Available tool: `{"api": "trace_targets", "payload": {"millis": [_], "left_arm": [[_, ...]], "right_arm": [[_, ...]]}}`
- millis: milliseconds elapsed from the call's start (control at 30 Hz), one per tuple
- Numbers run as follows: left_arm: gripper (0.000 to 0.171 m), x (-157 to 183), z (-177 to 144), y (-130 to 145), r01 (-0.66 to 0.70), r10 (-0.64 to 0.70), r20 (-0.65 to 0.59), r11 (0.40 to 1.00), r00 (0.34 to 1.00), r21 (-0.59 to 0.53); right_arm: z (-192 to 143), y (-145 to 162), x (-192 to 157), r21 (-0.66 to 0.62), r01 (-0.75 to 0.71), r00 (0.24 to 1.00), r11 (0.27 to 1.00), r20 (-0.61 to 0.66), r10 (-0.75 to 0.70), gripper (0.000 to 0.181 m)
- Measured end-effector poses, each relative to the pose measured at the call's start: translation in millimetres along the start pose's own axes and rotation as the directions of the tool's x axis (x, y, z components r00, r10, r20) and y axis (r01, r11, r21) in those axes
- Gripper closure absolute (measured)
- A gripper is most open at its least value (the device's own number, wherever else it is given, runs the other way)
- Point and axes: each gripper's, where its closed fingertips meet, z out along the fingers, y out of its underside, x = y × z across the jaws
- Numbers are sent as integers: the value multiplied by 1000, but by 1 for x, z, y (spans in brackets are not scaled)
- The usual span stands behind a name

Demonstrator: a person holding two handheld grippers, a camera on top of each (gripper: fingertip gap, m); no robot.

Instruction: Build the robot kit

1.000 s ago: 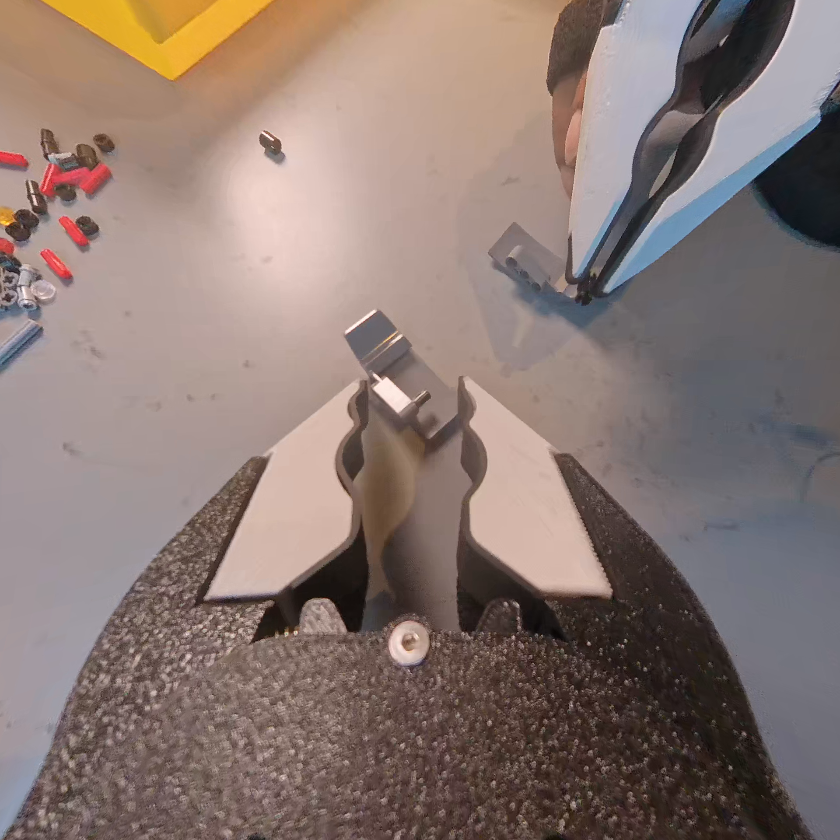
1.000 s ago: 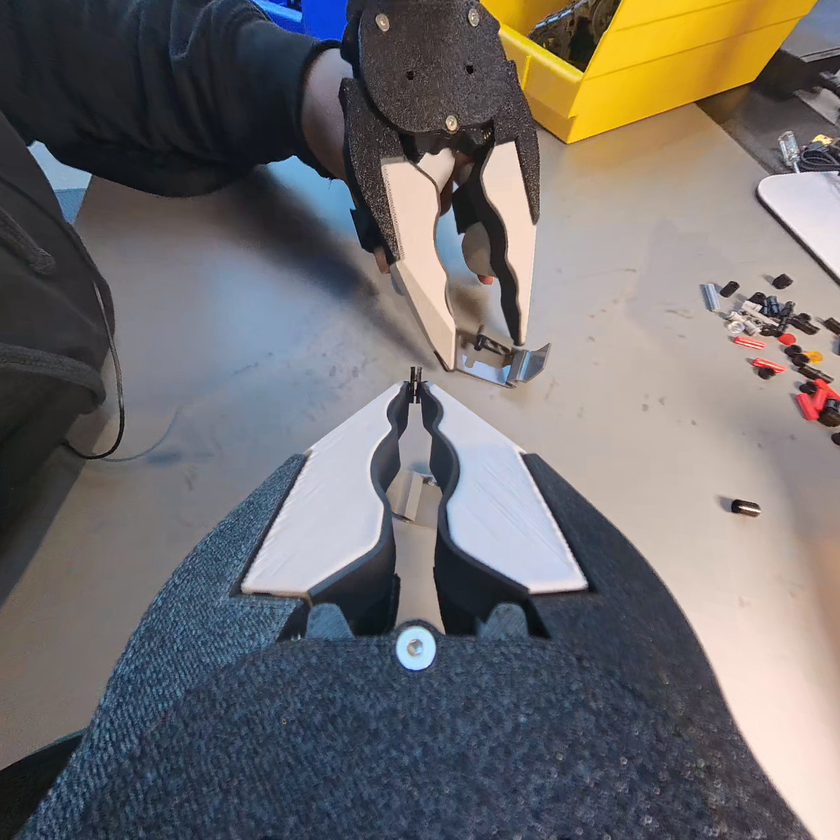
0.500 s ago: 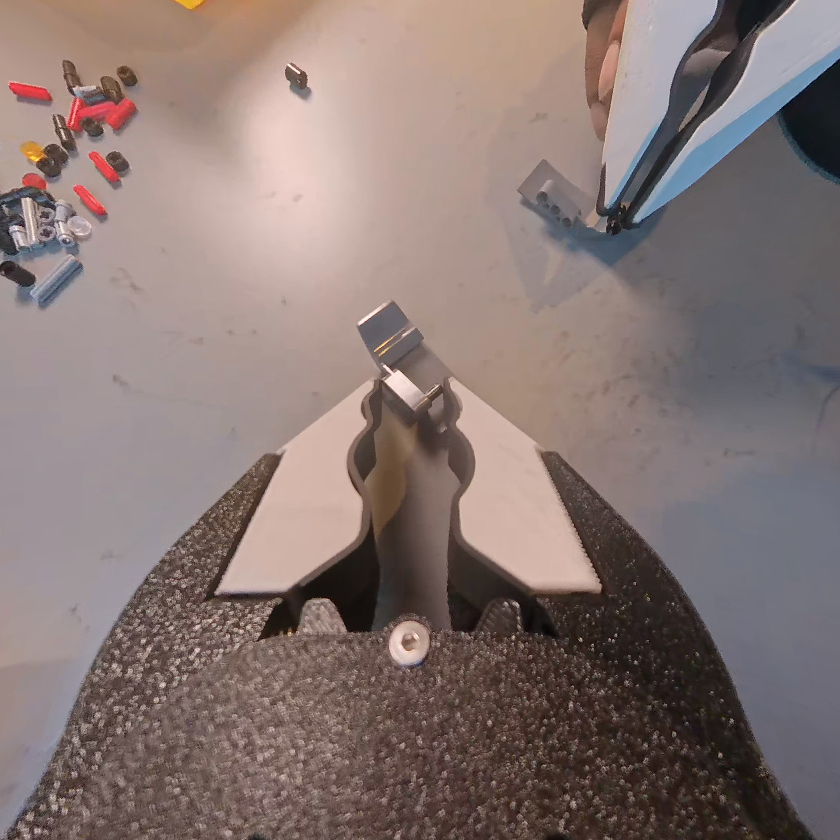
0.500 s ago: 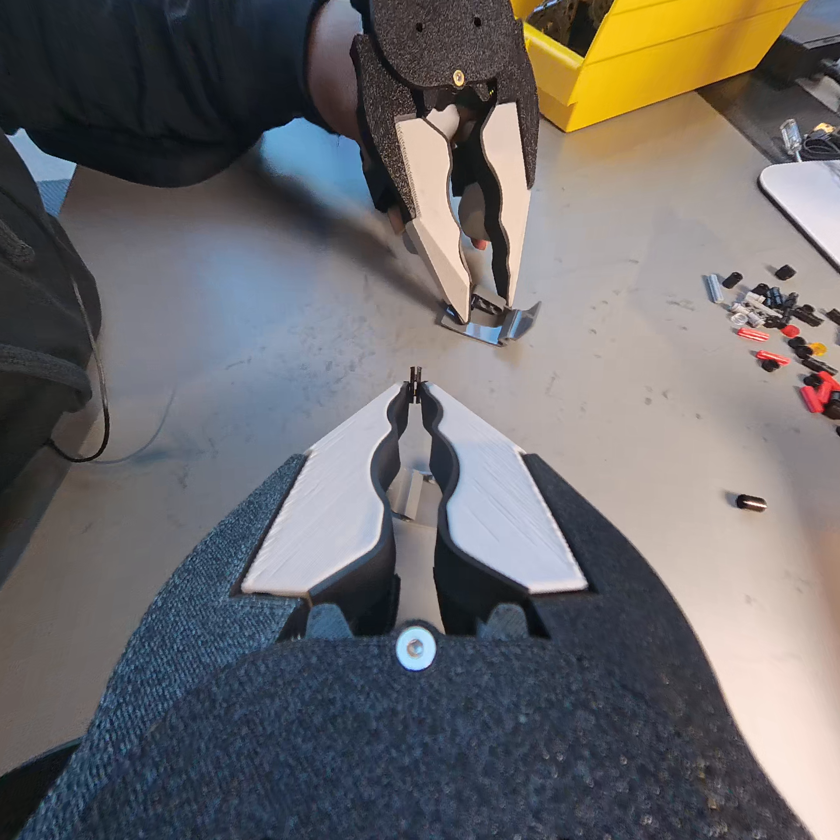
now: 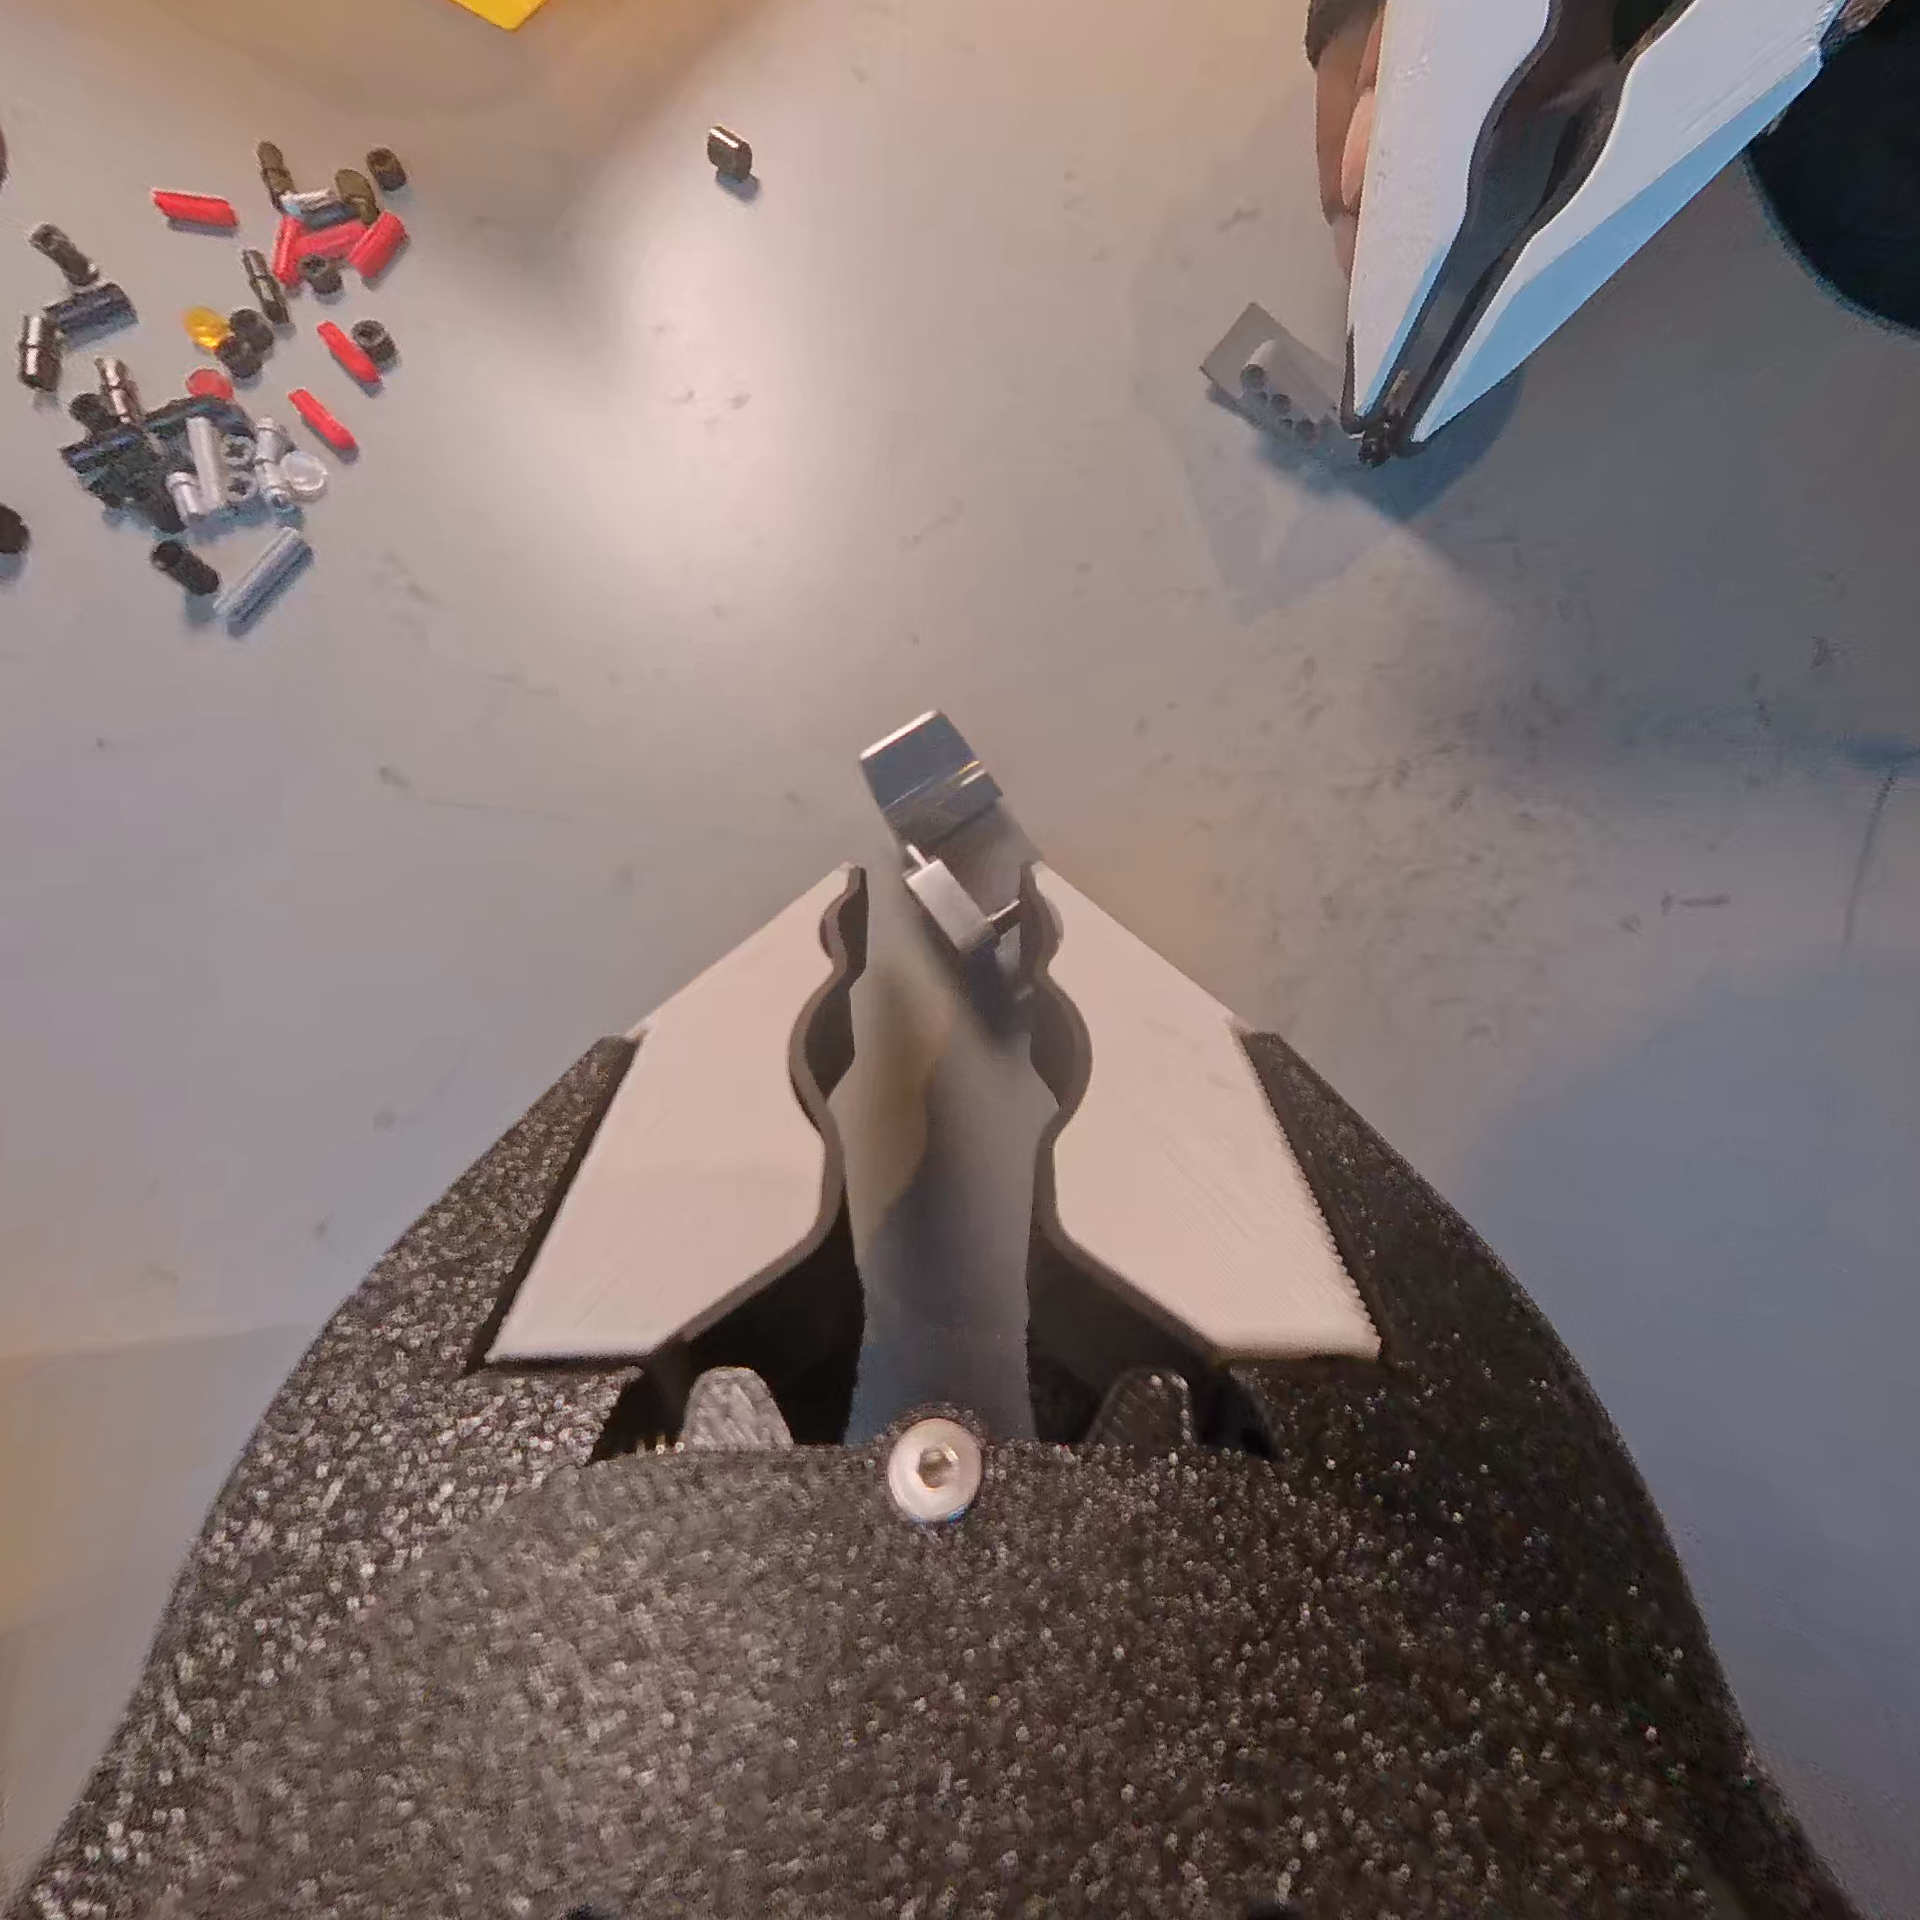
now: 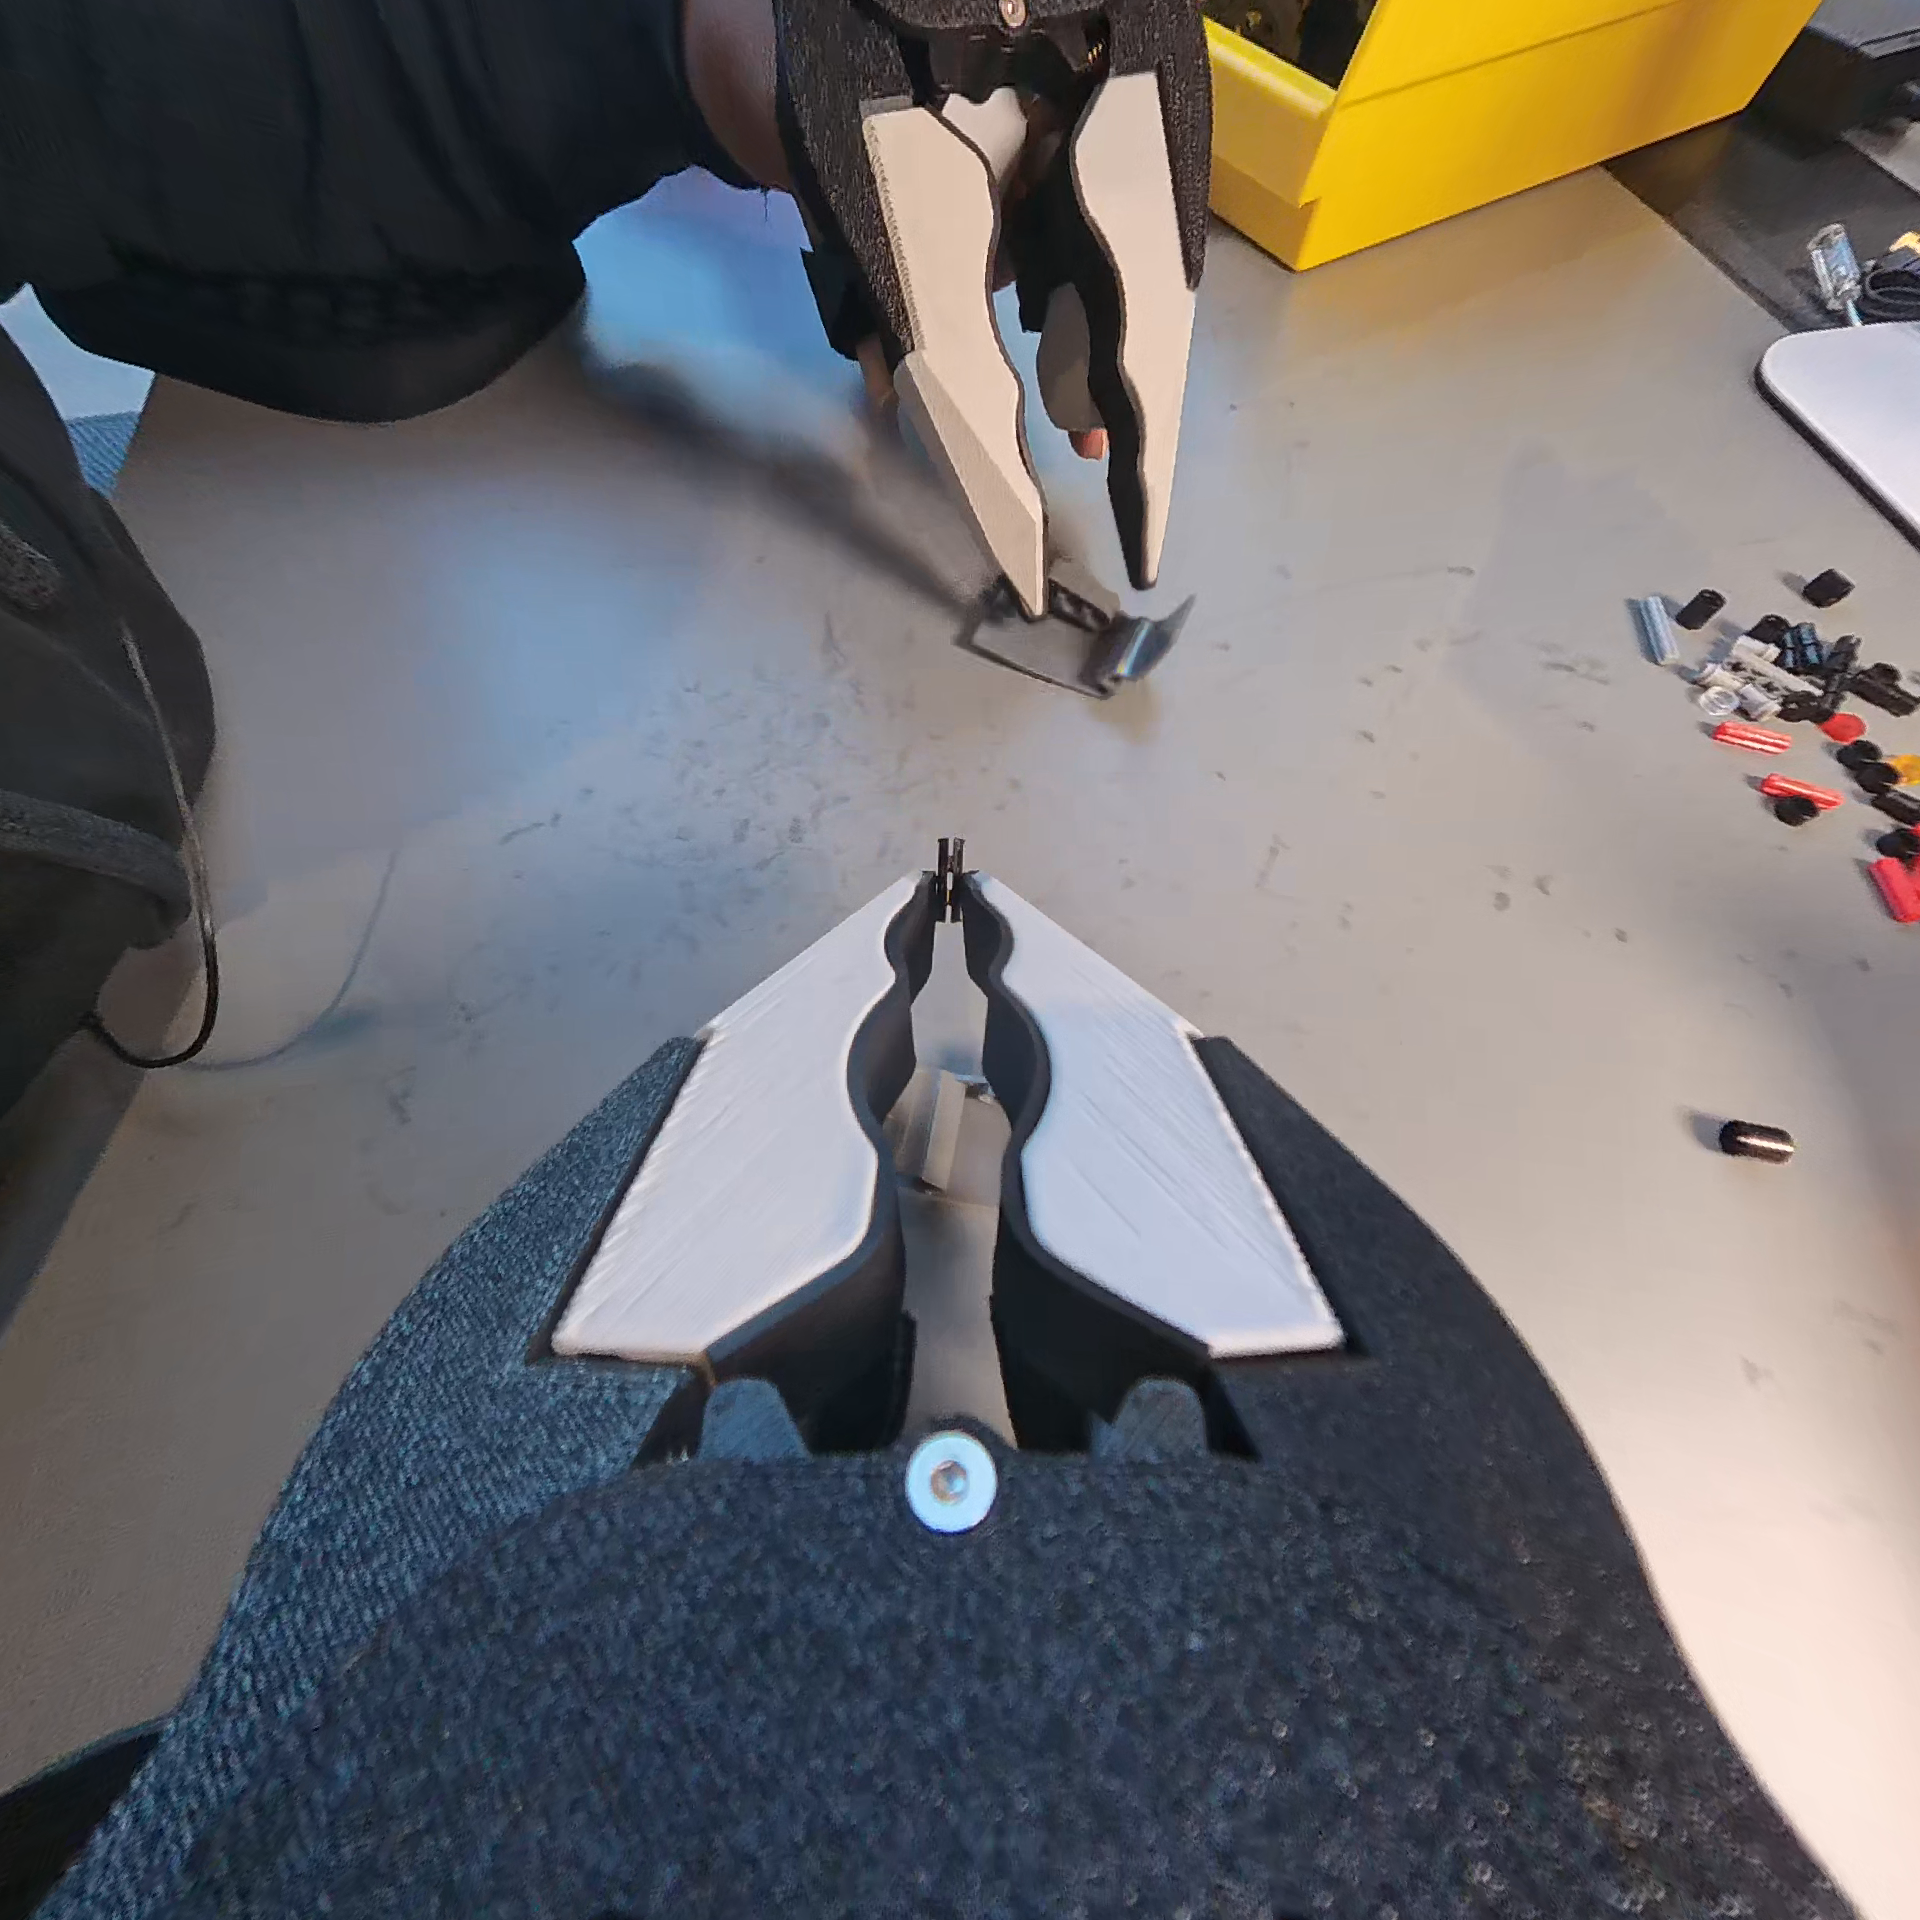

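Note:
My left gripper is open over the grey table. A grey plate piece with a hinged flap lies on the table between its fingertips, against the right finger. In the right wrist view the left gripper stands tip-down on that plate piece, fingers apart. My right gripper is shut on a small black pin that sticks out past the tips. A grey beam with holes lies on the table beside the right gripper, and it shows between that gripper's fingers.
A pile of small red, black and grey parts lies on the table. One loose black pin lies apart. A yellow bin stands at the back, a white tray at the right. A person's black sleeve reaches in.
The left gripper closed on the grey plate piece half a second ago and has now opened again. The right gripper stays shut on the black pin.

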Motion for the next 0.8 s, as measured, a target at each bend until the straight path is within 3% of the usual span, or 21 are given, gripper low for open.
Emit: {"api": "trace_targets", "payload": {"millis": [300,600,700,800], "left_arm": [[145,-25,-25,7,51,-55,111,998,992,44],[144,-2,-11,6,62,-63,2,997,998,49],[146,-13,-6,12,34,-34,87,999,996,5],[146,-42,-17,11,64,-71,249,997,966,36]], "right_arm": [[2,1,-1,-5,-2,1000,1000,2,2,177],[4,2,-3,-12,2,1000,1000,7,-2,177],[4,2,-3,-10,5,1000,1000,5,-4,177],[2,1,-3,-5,6,1000,1000,1,-6,177]]}}
